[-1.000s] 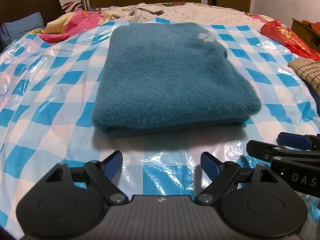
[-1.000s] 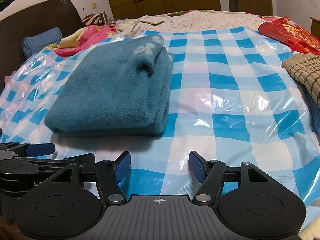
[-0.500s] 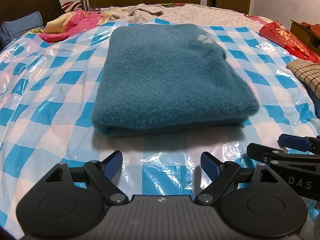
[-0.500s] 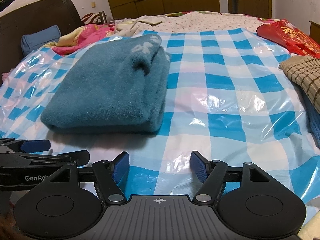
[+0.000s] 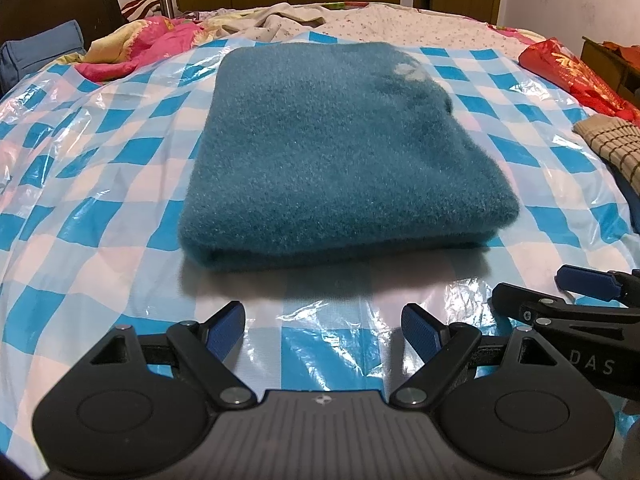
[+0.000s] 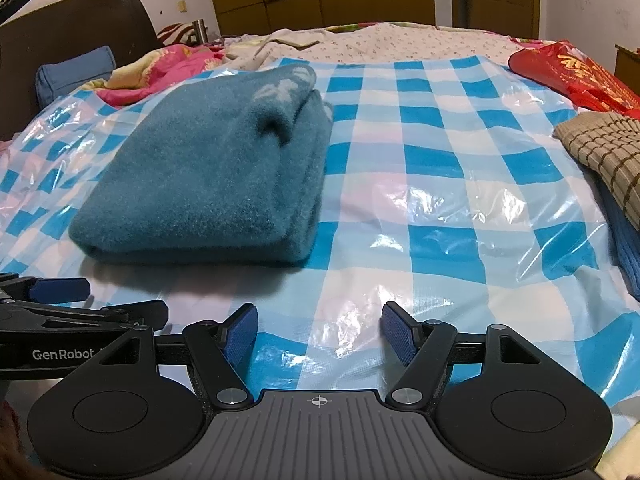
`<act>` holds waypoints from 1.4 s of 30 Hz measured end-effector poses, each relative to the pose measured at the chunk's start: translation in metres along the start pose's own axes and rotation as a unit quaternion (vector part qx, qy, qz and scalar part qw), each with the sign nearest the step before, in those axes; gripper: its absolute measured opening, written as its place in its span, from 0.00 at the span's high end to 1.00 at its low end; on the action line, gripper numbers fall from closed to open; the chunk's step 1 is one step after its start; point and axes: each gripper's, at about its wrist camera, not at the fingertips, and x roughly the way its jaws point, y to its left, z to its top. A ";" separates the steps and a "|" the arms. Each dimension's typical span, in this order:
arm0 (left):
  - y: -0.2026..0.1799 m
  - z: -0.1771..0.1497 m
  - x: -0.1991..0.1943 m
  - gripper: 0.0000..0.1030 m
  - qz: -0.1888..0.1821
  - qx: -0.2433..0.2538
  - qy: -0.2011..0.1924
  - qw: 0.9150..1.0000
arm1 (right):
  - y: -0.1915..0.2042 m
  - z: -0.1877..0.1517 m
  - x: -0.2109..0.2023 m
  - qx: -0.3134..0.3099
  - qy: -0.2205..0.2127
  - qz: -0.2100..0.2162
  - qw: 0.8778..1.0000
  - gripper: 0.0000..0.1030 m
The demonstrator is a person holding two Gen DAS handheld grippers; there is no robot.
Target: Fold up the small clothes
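Note:
A teal fleece garment [image 5: 340, 152] lies folded in a thick rectangle on the blue-and-white checked plastic sheet [image 5: 100, 184]; it also shows in the right wrist view [image 6: 208, 176], left of centre. My left gripper [image 5: 323, 328] is open and empty, just in front of the fold's near edge. My right gripper [image 6: 319, 330] is open and empty, in front of and to the right of the garment. Each gripper shows at the edge of the other's view: the right one [image 5: 584, 280], the left one [image 6: 60, 290].
A beige checked cloth [image 6: 604, 148] lies folded on a blue one at the sheet's right edge. A red bag [image 6: 576, 76] sits at the far right. Pink bedding [image 5: 152, 44] and a blue pillow [image 6: 72, 74] lie at the far left, before a dark headboard.
Both grippers have drawn back a little from the folded garment and stay open. The garment has not moved.

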 end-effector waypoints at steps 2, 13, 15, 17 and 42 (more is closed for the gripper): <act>-0.001 0.000 0.002 0.08 0.001 0.001 0.003 1.000 | 0.000 0.000 0.000 -0.001 0.000 0.000 1.000 0.32; -0.003 0.000 0.003 0.08 0.003 0.003 0.006 1.000 | 0.001 0.000 0.001 0.001 0.004 -0.001 1.000 0.32; -0.004 0.000 0.003 0.08 0.002 0.003 0.005 1.000 | 0.002 0.001 0.001 0.002 0.009 -0.006 1.000 0.32; -0.003 0.000 0.002 0.08 0.000 0.000 0.004 1.000 | 0.004 0.002 0.000 0.001 0.012 -0.011 1.000 0.32; 0.012 0.002 -0.007 0.09 -0.022 -0.032 -0.006 0.999 | 0.019 0.014 -0.016 -0.023 0.011 -0.044 0.999 0.32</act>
